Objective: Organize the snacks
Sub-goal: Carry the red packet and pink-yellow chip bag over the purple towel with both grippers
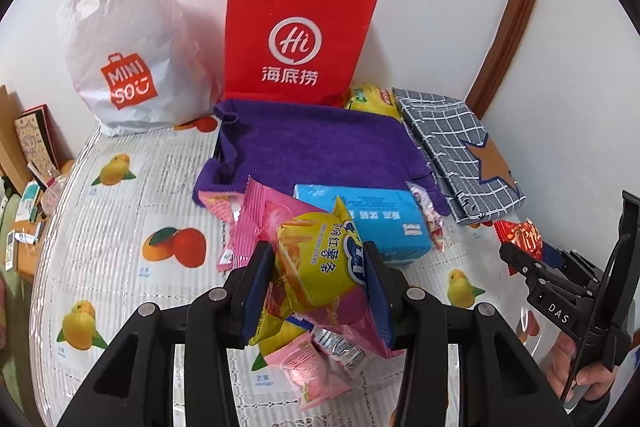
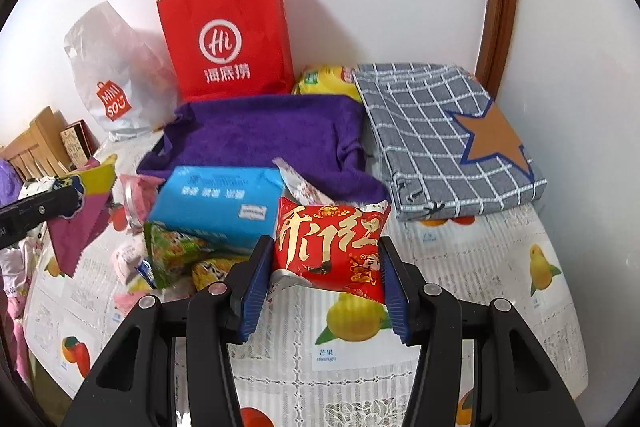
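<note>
Paper bag behind towel, on table

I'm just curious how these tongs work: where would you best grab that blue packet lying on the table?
Grip the blue packet across its narrow width, near the end facing us, coming from above. It lies flat and boxy, with snacks crowding its left side, so its two long sides give the firmest hold.

A: What can you read here?
B: "MINISO" on the white plastic bag, and "Hi" with 海底捞 on the red paper bag.
A: Anything nearer?
B: "DAS" on the black handle. The tablecloth says "mango" under a fruit. The yellow packet reads 红薯条.
</note>
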`<control>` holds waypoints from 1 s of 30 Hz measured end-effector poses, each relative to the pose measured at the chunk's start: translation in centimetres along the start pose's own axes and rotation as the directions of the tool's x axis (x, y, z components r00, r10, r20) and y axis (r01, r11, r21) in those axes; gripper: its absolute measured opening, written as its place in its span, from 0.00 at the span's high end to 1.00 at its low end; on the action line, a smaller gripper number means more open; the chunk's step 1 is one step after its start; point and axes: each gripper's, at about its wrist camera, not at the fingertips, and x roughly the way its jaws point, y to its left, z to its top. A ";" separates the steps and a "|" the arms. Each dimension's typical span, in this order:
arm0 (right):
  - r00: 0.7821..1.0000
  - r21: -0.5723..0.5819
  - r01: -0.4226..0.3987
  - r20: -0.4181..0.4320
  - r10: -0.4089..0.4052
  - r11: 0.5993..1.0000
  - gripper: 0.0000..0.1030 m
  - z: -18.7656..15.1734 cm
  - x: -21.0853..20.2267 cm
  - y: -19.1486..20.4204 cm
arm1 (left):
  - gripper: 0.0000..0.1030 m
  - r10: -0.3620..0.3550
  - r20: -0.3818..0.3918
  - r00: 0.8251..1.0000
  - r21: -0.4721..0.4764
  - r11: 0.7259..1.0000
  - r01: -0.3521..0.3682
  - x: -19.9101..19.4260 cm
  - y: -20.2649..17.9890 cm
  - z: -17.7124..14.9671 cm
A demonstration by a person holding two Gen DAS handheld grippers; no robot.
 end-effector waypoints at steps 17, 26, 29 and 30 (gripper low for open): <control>0.999 -0.012 -0.029 0.032 0.029 1.000 0.50 4.9 0.5 1.1 | 0.58 -0.003 0.028 1.000 0.029 1.000 0.002 0.8 -1.5 4.1; 0.998 -0.016 -0.044 0.045 0.045 0.999 0.50 8.0 2.7 1.1 | 0.59 0.015 0.018 1.000 0.029 0.999 -0.016 2.7 -0.9 6.2; 0.997 -0.022 -0.050 0.050 0.052 0.998 0.50 9.0 3.5 1.3 | 0.62 0.028 0.023 0.999 0.031 0.999 -0.028 3.3 -0.7 7.0; 0.997 -0.023 -0.053 0.050 0.054 0.998 0.50 9.3 3.8 1.3 | 0.62 0.029 0.023 0.999 0.031 0.999 -0.030 3.4 -0.6 7.2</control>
